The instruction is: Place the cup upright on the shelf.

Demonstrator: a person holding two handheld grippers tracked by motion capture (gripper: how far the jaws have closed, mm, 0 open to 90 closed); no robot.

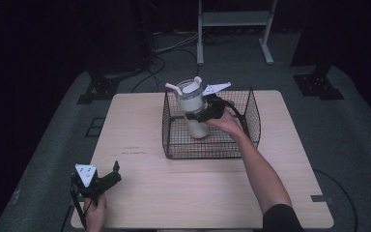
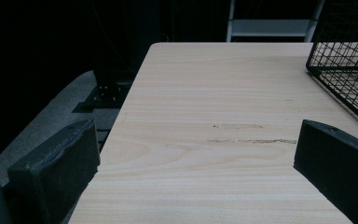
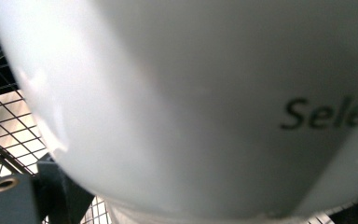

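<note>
A cream-white tumbler [image 1: 193, 107] with a clear lid and a straw stands upright inside a black wire basket [image 1: 251, 104] at the table's far middle. My right gripper [image 1: 199, 116] reaches in from the right and is shut on the tumbler's body. In the right gripper view the tumbler's wall [image 3: 191, 93] sits very close, with dark lettering on it. My left gripper [image 1: 112, 173] rests at the table's near-left corner, open and holding nothing. In the left gripper view its fingers [image 2: 60, 163] stand wide apart over bare wood.
The light wooden table [image 1: 140, 140] has a faint scuff mark [image 2: 251, 140] left of the basket. Its left edge drops to grey carpet [image 1: 53, 140]. A white metal frame [image 1: 234, 21] and dark stands lie beyond the far edge.
</note>
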